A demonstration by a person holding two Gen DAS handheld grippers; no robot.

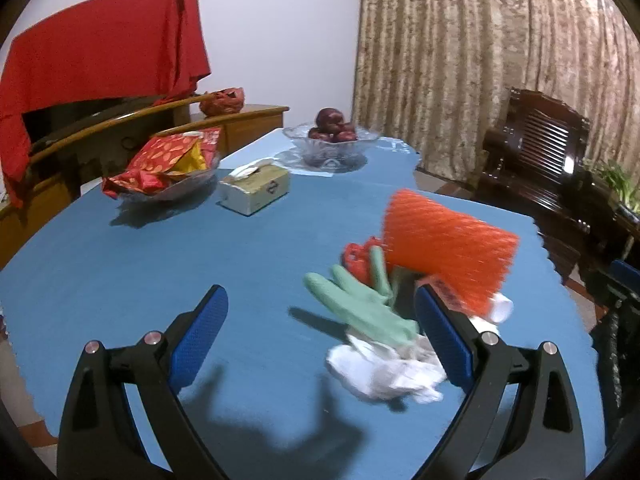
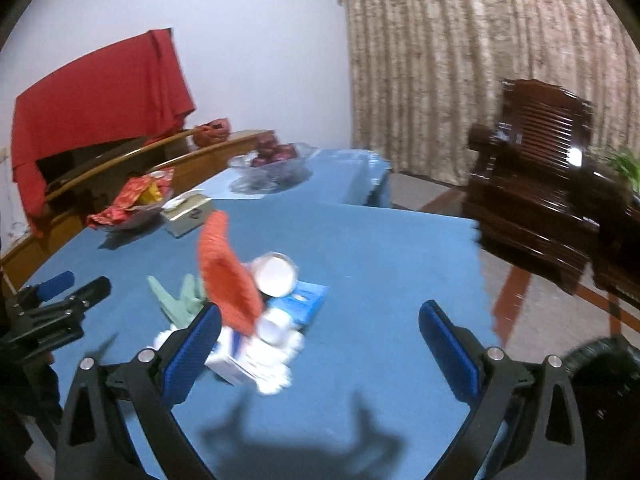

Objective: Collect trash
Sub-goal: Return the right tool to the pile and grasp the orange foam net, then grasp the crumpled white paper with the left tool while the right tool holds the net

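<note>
A pile of trash lies on the blue table (image 1: 120, 272): an orange foam fruit net (image 1: 448, 246), a pale green glove (image 1: 360, 304), crumpled white tissue (image 1: 384, 372) and a small red scrap (image 1: 356, 260). My left gripper (image 1: 320, 320) is open and empty above the table, its right finger beside the pile. In the right wrist view the same net (image 2: 228, 276), glove (image 2: 176, 300), a white cup (image 2: 276, 274), a blue-and-white carton (image 2: 300, 304) and white tissue (image 2: 276, 364) lie between the fingers of my open right gripper (image 2: 320, 332), nearer its left finger. The left gripper (image 2: 68, 292) shows at the left edge.
At the back of the table stand a glass dish of red snack packets (image 1: 160, 164), a tissue box (image 1: 256, 188) and a glass bowl of dark red fruit (image 1: 332, 136). A wooden bench with a red cloth (image 1: 100, 48) is behind. A dark wooden armchair (image 1: 540, 148) stands right, by the curtain.
</note>
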